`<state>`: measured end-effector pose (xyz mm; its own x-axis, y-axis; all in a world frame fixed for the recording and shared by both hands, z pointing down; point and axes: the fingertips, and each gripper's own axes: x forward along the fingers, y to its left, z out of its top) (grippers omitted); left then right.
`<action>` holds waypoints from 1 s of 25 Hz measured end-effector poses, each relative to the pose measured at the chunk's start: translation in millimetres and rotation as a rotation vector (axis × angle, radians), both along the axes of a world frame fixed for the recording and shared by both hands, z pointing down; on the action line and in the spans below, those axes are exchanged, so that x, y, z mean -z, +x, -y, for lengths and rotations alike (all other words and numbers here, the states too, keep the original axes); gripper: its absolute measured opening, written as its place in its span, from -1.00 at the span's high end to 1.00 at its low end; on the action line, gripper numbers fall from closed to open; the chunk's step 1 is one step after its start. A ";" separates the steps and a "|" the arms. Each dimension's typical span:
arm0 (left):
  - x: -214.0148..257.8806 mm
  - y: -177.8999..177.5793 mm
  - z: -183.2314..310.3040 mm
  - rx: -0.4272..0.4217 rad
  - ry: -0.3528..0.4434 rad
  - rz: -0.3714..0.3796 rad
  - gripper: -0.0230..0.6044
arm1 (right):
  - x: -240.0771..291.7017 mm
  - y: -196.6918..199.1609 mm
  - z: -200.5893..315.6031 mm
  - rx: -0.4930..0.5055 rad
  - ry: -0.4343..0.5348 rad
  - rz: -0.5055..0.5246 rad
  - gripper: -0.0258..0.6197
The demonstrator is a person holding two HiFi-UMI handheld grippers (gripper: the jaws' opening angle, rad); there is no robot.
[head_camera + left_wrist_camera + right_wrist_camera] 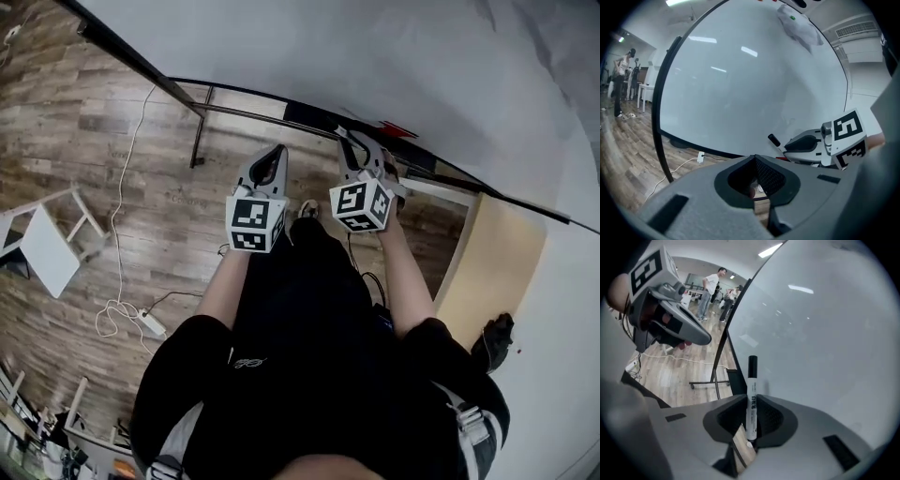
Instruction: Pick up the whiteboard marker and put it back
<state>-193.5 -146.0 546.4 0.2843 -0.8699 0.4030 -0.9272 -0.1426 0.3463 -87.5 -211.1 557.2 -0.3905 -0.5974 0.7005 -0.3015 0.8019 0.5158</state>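
My right gripper point(751, 420) is shut on a white whiteboard marker point(751, 401). The marker stands upright between the jaws, its black cap pointing up close to the whiteboard point(825, 333). The left gripper view shows that same marker point(776, 141) sticking out of the right gripper point(806, 143) just in front of the board point(750, 79). My left gripper point(754, 157) is shut with nothing between its jaws. In the head view both grippers, left point(272, 161) and right point(356, 150), are raised side by side at the whiteboard's lower edge point(281, 105).
A red object point(398, 129) lies on the ledge under the board. The board's stand leg point(199, 131) rests on the wood floor. A white cable point(122, 216), a power strip point(150, 323) and a white chair point(47, 248) are at the left. People point(710, 287) stand far off.
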 end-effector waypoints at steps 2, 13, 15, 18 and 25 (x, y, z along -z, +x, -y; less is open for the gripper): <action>5.3 8.9 7.1 -0.037 0.016 0.013 0.91 | 11.8 8.9 -1.6 -0.059 0.006 0.073 0.76; 40.2 64.7 10.8 -0.089 0.091 0.041 0.91 | 67.0 67.0 -21.5 -0.333 -0.019 0.516 0.76; 47.6 77.6 3.9 -0.085 0.105 0.045 0.91 | 76.0 81.8 -30.9 -0.363 -0.008 0.569 0.76; 58.1 97.1 -8.0 -0.081 0.122 0.055 0.91 | 88.4 103.4 -46.4 -0.382 0.011 0.631 0.76; 84.4 144.2 -43.1 -0.104 0.166 0.084 0.91 | 114.5 150.8 -85.3 -0.412 0.062 0.734 0.76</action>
<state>-49.3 -103.0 462.0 0.3474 -0.8942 0.2825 -0.9292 -0.2878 0.2318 63.3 -125.8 442.7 -0.4765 -0.8207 0.3153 -0.8395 0.5313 0.1140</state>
